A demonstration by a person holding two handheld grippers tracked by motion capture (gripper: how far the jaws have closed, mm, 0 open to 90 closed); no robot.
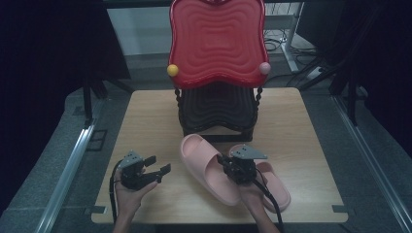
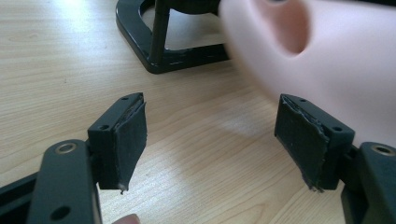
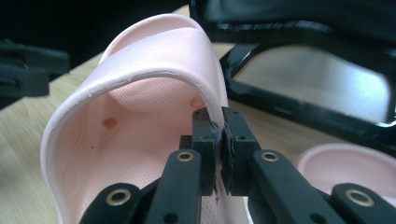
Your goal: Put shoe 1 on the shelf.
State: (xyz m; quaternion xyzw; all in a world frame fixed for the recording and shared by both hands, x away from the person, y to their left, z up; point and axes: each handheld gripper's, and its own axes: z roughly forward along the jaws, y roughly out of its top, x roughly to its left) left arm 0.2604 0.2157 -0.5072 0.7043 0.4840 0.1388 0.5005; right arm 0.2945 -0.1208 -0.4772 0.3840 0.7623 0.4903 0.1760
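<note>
Two pink slippers lie on the wooden table (image 1: 150, 116) in front of a small rack. My right gripper (image 1: 225, 160) (image 3: 220, 135) is shut on the edge of the strap of the left slipper (image 1: 201, 162) (image 3: 140, 121), on the strap's right side. Partly under my right hand lies the other slipper (image 1: 278, 188) (image 3: 348, 165). To the left of the slippers, my left gripper (image 1: 160, 163) (image 2: 212, 140) stands open over bare wood with nothing between its fingers. The pink slipper (image 2: 336, 60) is close beyond its right finger.
The rack has a red wavy top shelf (image 1: 217, 41) and a black lower shelf (image 1: 216, 109); its black base frame (image 2: 154, 51) (image 3: 299, 93) stands just behind the slippers. Bare wood lies left and right of the rack. Metal rails and dark floor surround the table.
</note>
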